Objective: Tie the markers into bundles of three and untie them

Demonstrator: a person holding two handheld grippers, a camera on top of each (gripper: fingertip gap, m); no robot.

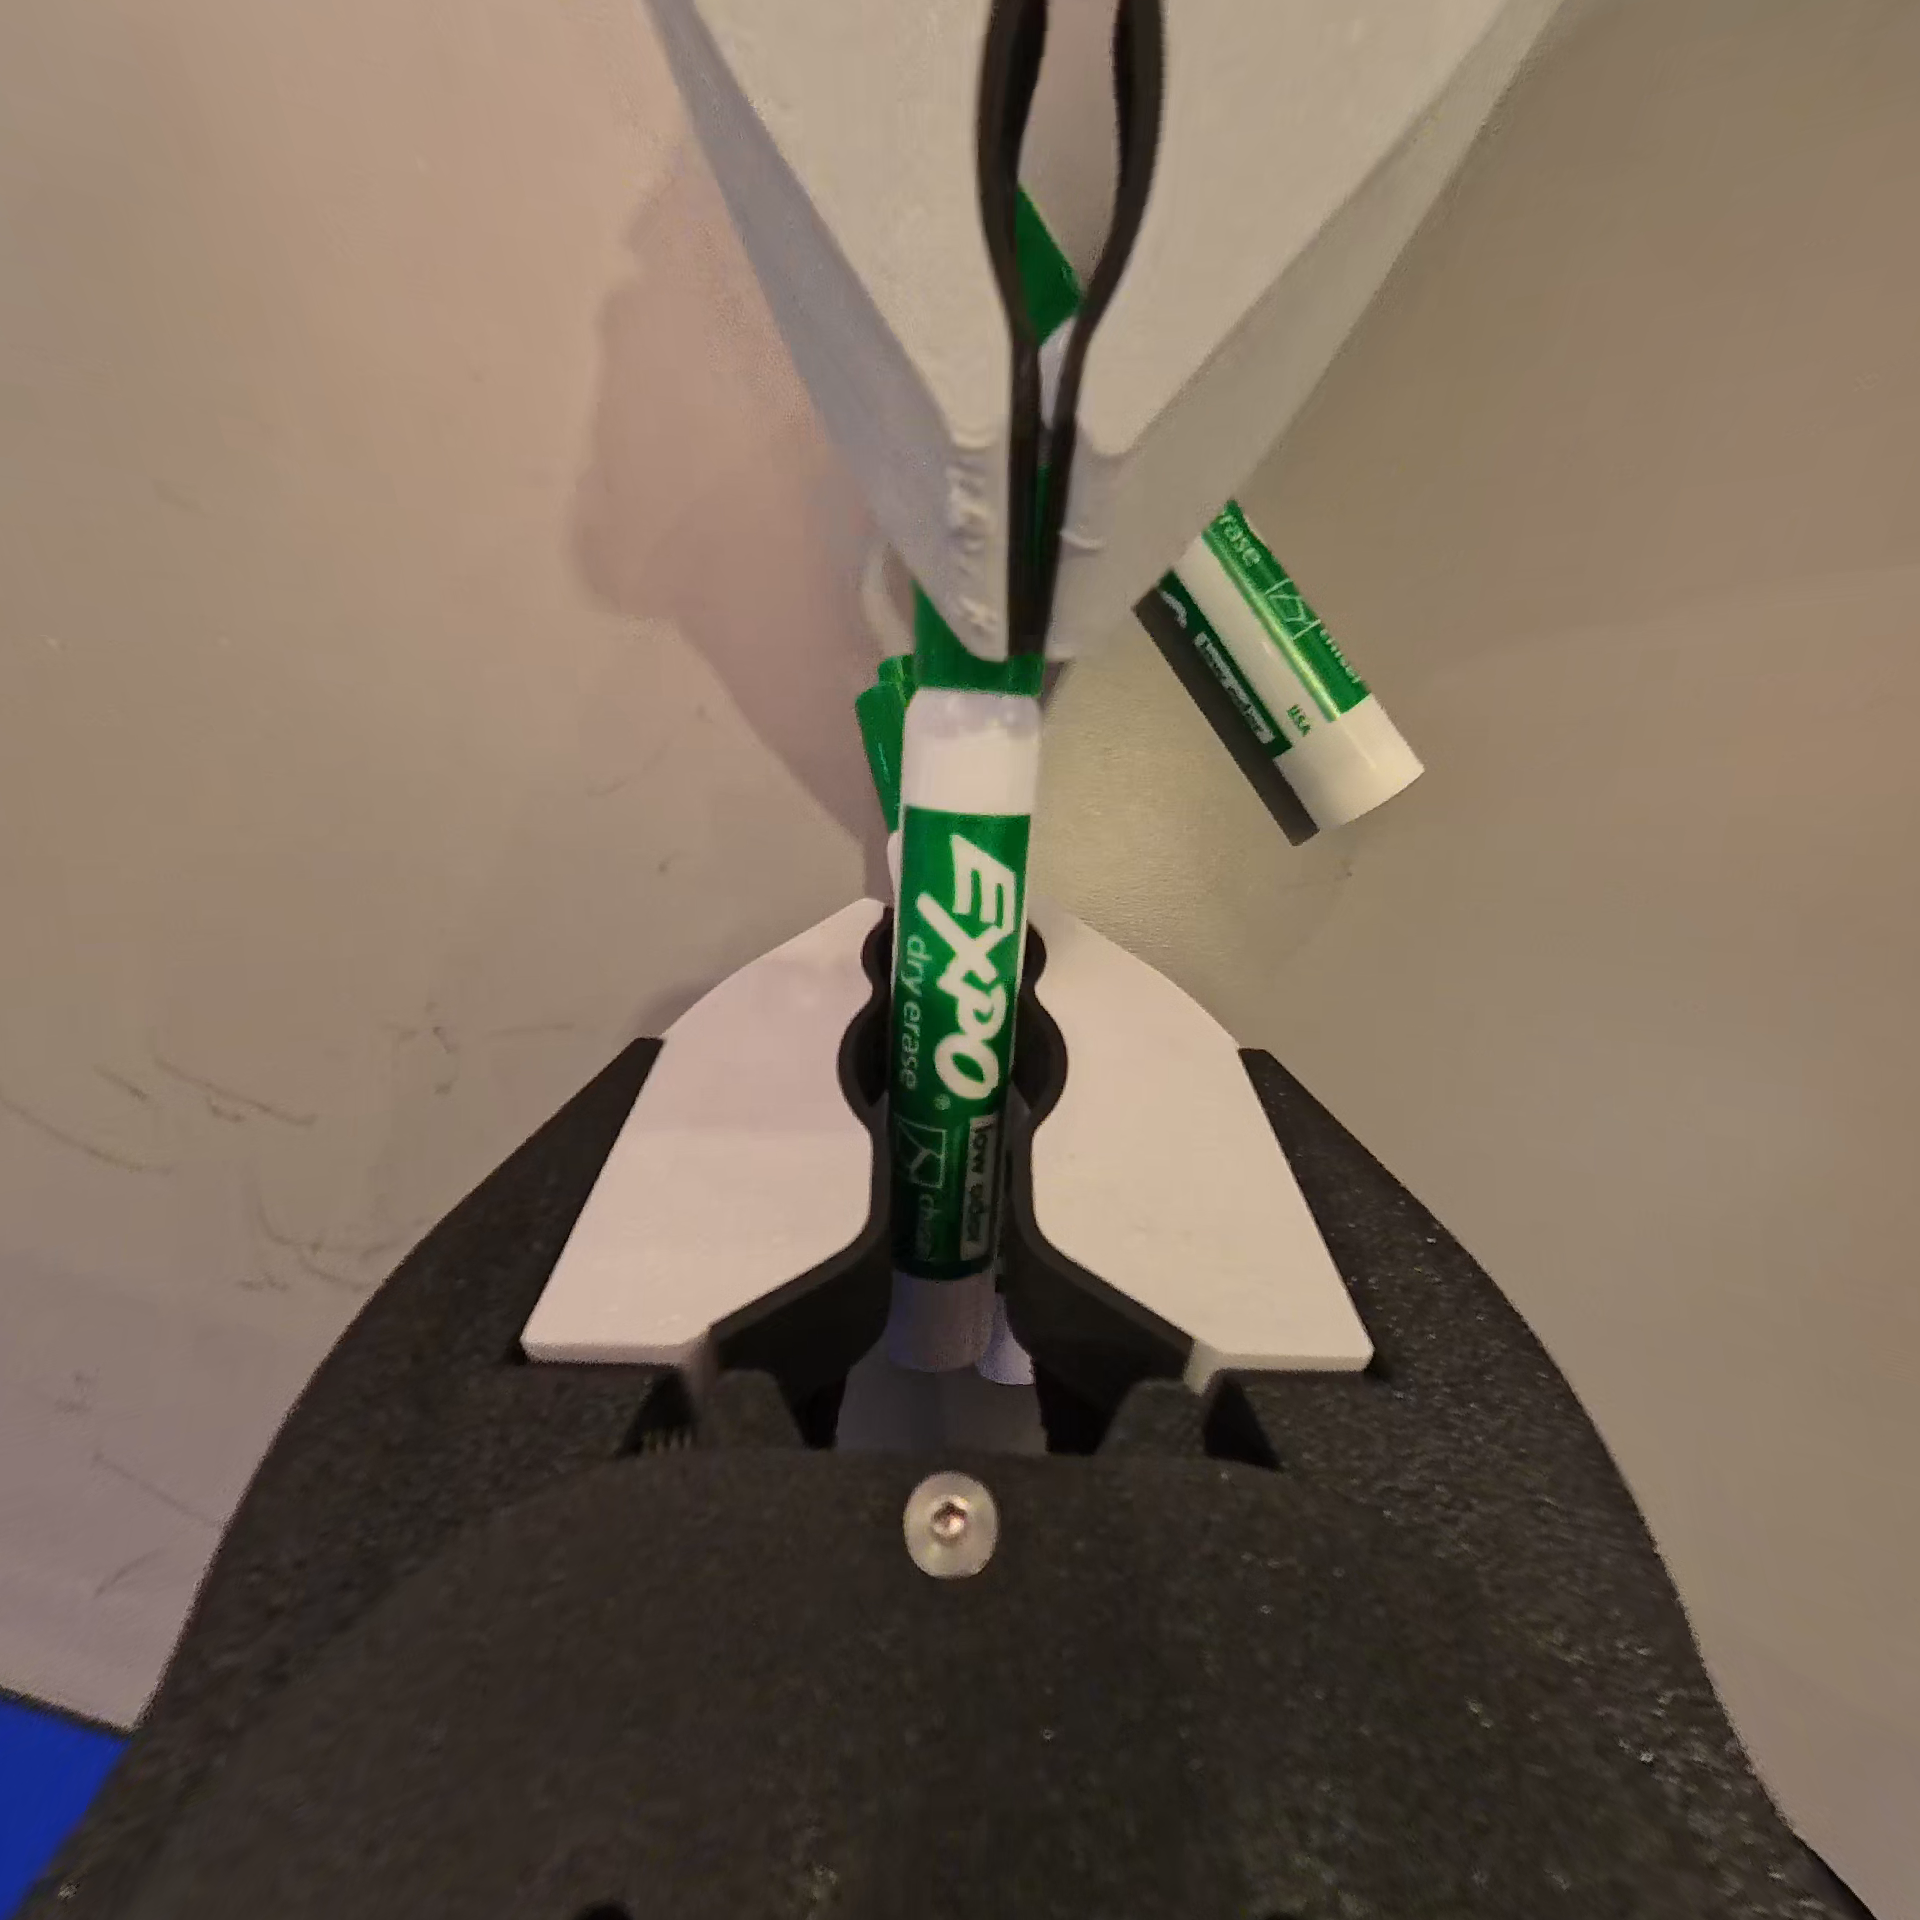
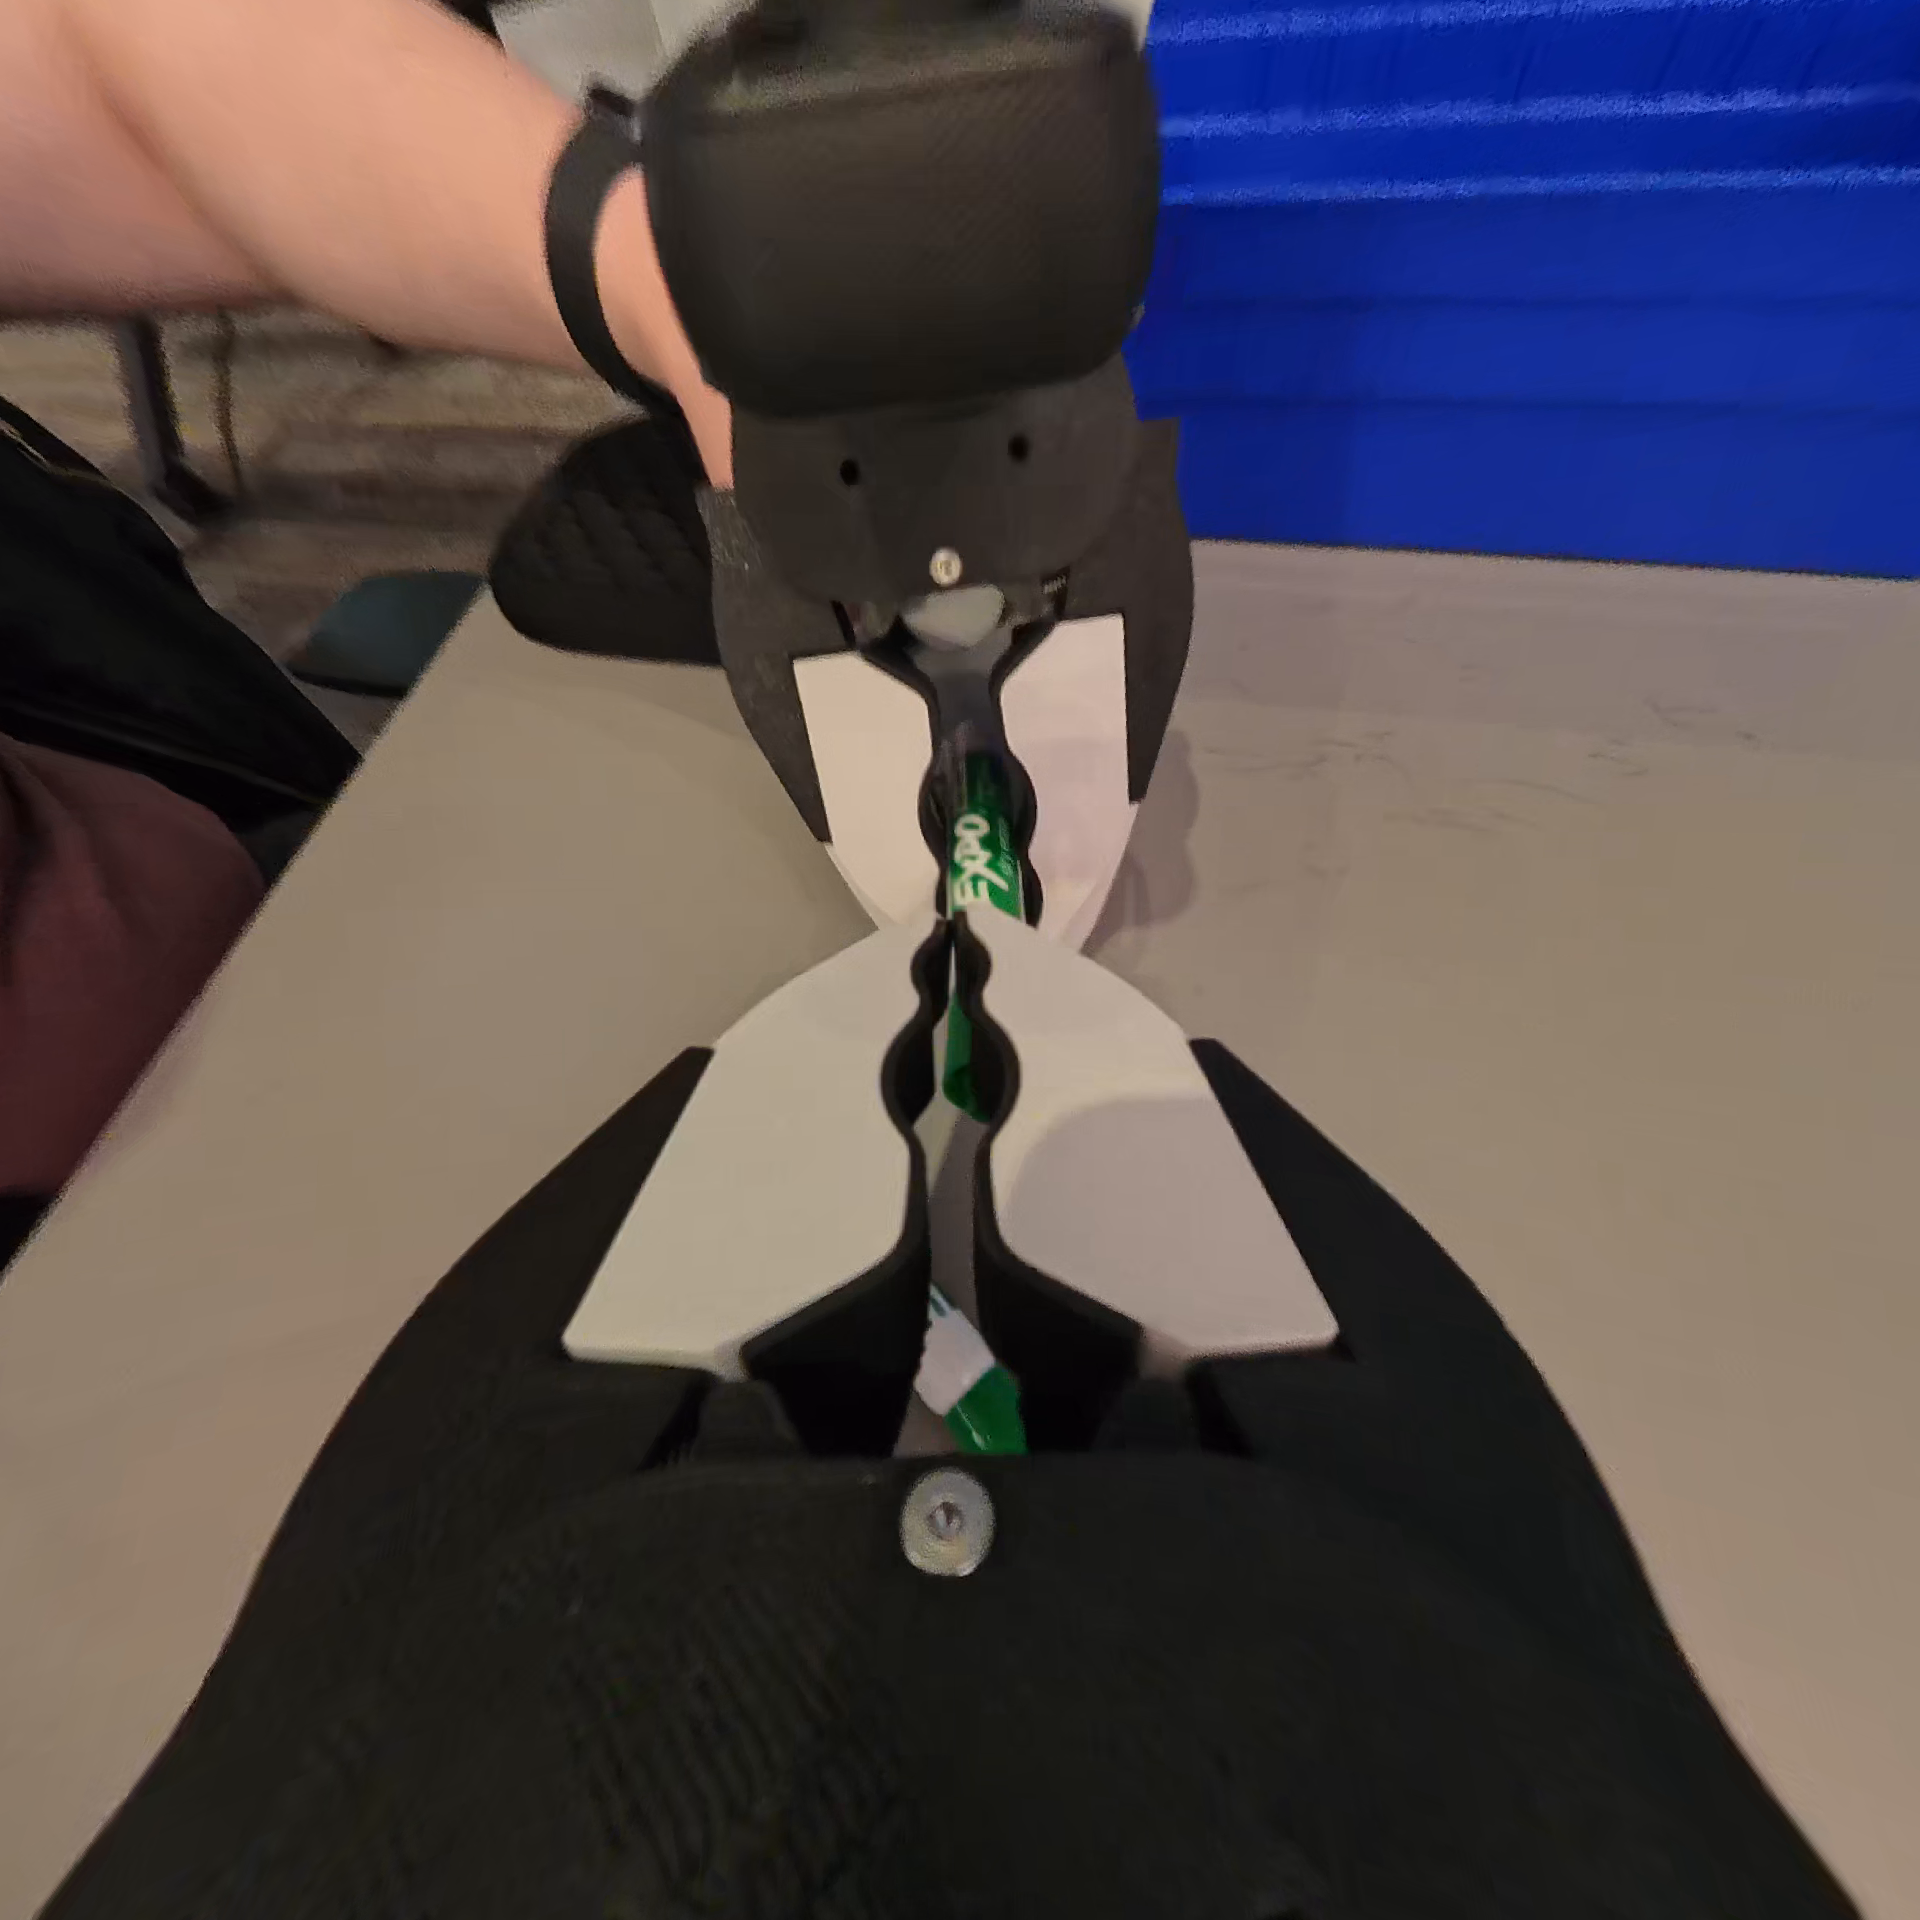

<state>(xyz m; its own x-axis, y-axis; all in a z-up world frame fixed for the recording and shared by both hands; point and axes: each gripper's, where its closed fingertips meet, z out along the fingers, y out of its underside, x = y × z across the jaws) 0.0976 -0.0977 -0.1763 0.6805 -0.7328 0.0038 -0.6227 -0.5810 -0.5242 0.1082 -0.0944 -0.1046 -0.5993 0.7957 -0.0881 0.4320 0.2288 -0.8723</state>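
Left gripper (image 1: 961,1039): you have it clenched on the green markers (image 1: 951,1039); the front one runs straight up the channel between its two white fingers, label toward the camera, with at least one more tucked behind it.
Right gripper (image 2: 951,956): its white fingers are pressed almost together on a thin black elastic band (image 1: 1039,436), which loops up and away between them in the left wrist view.
How the two meet: your grippers point tip to tip, the right one's fingertips sitting just over the capped ends of the markers that stick out past the left one's fingertips.
Loose marker (image 1: 1283,675): it lies on the table (image 1: 312,623) just to the side of the right gripper's tip, partly hidden under that finger, apart from the held ones.
Your hand (image 2: 343,177): it grips the left gripper's black handle, a black strap round it.
Backdrop: blue panel (image 2: 1558,291) behind the table's far edge.
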